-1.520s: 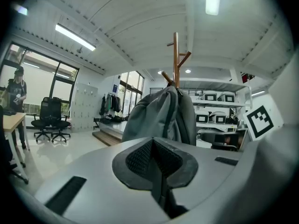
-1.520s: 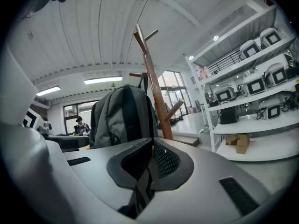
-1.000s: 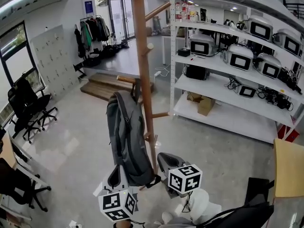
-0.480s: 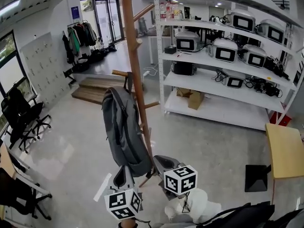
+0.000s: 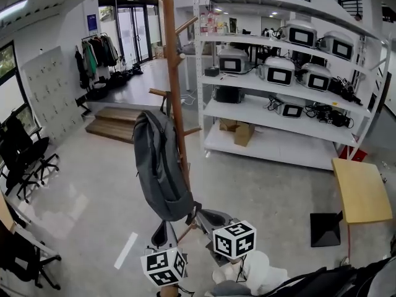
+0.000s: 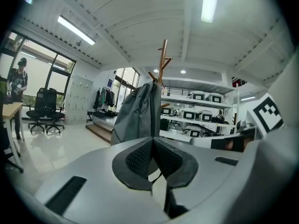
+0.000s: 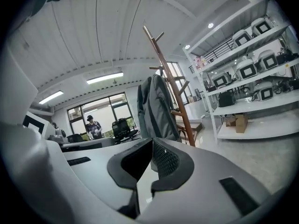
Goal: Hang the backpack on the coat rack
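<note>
Backpack (image 5: 159, 166) hangs on left side of coat rack (image 5: 174, 67), mid-room. Shelving unit (image 5: 291, 113) stands right of rack, slightly behind it. Steps (image 5: 114, 119) and clothes rail (image 5: 93, 51) lie behind, to the left. Office chairs (image 5: 28, 159) at far left. Counter (image 5: 361, 190) before shelving, far right. Below backpack: left hand-held gripper (image 5: 163, 232), and right hand-held gripper (image 5: 208, 216) beside it.

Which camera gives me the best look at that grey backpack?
The head view: the backpack shows whole, hanging on the coat rack. Both gripper views look up at it from below, with its lower part hidden behind the jaws.
</note>
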